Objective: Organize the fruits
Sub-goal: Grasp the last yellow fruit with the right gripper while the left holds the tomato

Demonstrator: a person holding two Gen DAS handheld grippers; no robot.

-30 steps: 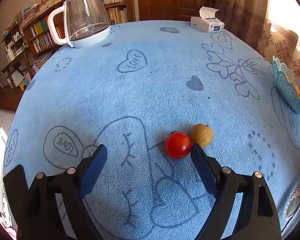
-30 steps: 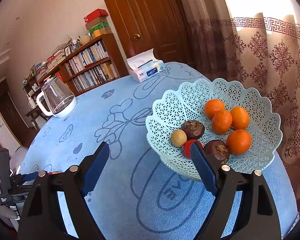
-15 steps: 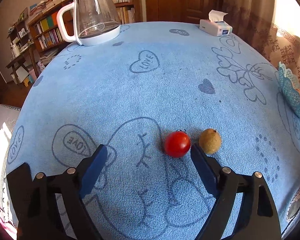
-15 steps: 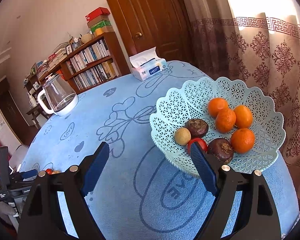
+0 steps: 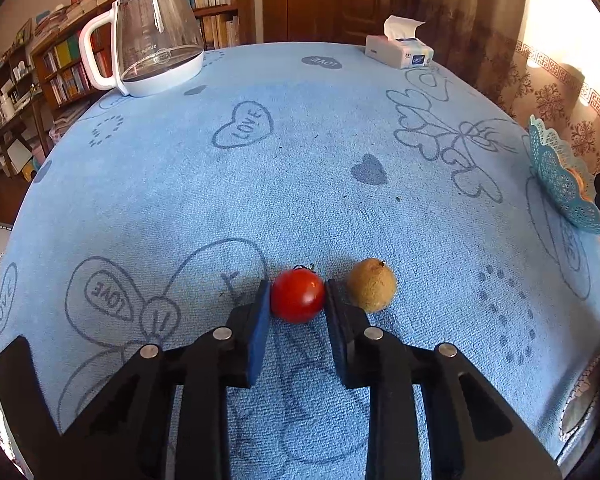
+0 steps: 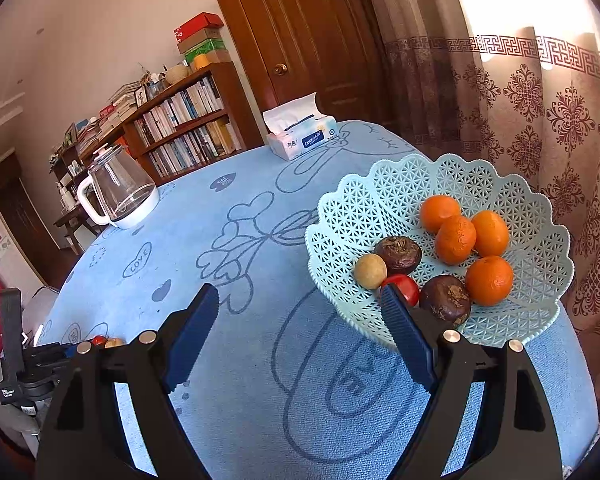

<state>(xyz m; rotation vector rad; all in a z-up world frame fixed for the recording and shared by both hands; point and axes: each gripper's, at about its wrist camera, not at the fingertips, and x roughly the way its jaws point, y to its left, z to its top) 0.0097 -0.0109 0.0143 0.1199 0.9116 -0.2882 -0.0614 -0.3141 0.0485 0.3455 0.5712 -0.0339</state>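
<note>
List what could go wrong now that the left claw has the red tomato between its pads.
1. The left claw is shut on the tomato, which is soft and round: it may bruise, or slip out when lifted.
2. The right-hand pad sits close beside the brown fruit; lifting could nudge it rolling.
3. The basket already holds eight fruits, so dropping the tomato in may knock one loose.
</note>
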